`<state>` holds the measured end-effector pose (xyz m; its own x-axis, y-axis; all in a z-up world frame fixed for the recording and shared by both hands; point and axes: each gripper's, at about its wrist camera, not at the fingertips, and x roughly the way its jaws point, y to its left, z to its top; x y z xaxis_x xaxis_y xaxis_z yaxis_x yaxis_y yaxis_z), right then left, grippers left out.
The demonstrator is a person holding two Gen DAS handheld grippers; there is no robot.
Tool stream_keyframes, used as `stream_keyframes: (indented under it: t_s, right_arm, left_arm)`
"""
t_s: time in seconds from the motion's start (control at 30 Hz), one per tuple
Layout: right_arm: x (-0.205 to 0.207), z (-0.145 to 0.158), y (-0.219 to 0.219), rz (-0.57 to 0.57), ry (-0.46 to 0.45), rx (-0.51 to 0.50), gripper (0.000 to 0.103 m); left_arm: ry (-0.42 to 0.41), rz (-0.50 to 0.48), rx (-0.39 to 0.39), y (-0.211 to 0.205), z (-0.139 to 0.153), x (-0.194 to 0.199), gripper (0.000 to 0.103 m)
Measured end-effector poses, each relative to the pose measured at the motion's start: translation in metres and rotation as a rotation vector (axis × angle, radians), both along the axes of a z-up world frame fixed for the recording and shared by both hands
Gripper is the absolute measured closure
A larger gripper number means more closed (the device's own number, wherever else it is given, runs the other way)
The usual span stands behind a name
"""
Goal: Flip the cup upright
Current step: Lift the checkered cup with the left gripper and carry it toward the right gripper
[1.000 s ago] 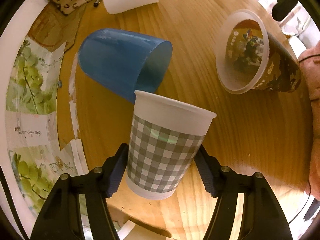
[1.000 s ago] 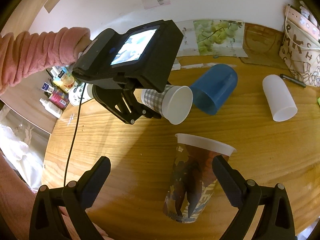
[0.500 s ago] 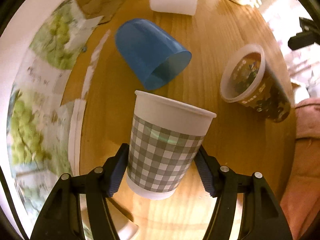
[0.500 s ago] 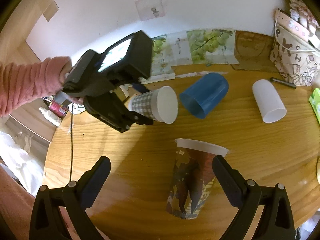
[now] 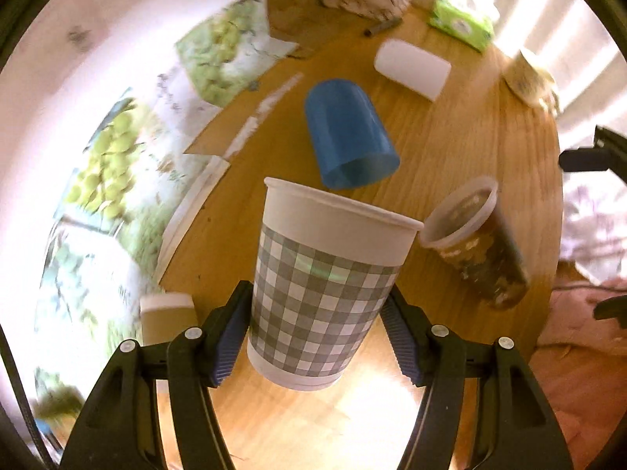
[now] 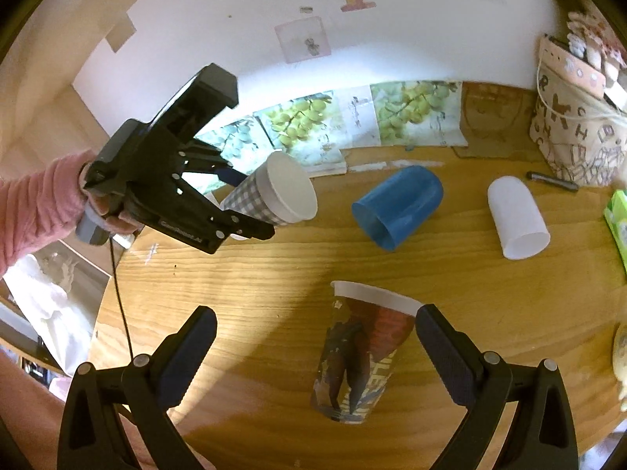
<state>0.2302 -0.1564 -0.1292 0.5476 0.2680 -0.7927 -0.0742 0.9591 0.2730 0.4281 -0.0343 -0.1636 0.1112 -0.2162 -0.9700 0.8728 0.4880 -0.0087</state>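
Note:
My left gripper [image 5: 317, 305] is shut on a grey-checked paper cup [image 5: 321, 293] and holds it in the air above the wooden table [image 5: 450, 137]. In the right wrist view the checked cup [image 6: 270, 196] lies tilted on its side in the left gripper [image 6: 235, 203], mouth toward the right. My right gripper [image 6: 313, 337] is open and empty, its fingers on either side of an upright dark printed cup [image 6: 360, 356] without touching it. A blue cup [image 6: 397, 205] and a white cup [image 6: 517, 219] lie on their sides farther back.
Grape pictures [image 6: 305, 125] lean along the wall at the table's back edge. A patterned bag [image 6: 576, 149], a pen [image 6: 552, 181] and a green tissue pack [image 6: 619, 219] sit at the back right. A brown cup [image 5: 168, 317] stands by the left gripper.
The left gripper has swung and tilted up with the checked cup, so more of the far table shows. The right gripper has drawn back slightly from the printed cup.

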Motion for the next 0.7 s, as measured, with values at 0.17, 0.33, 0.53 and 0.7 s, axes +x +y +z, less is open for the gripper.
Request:
stream_keyframes:
  t_s: [0.17,0.33,0.53,0.7]
  right_arm:
    - [-0.004,0.006,-0.010,0.034,-0.035,0.013,0.001]
    - [-0.010,0.013,-0.023,0.059,-0.070,0.039,0.001]
    - [-0.023,0.019,-0.043,0.092,-0.101,0.048,0.001]
    - [-0.039,0.023,-0.059,0.108,-0.120,0.055,0.001]
  left_arm:
    - [-0.003,0.161,-0.031,-0.001,0.011,-0.027,0.035]
    - [-0.035,0.306,-0.056,0.002,0.028,-0.049,0.035]
    - [-0.049,0.441,-0.074,-0.003,0.044,-0.080,0.035]
    - [-0.044,0.531,-0.114,-0.009,0.053,-0.113,0.035]
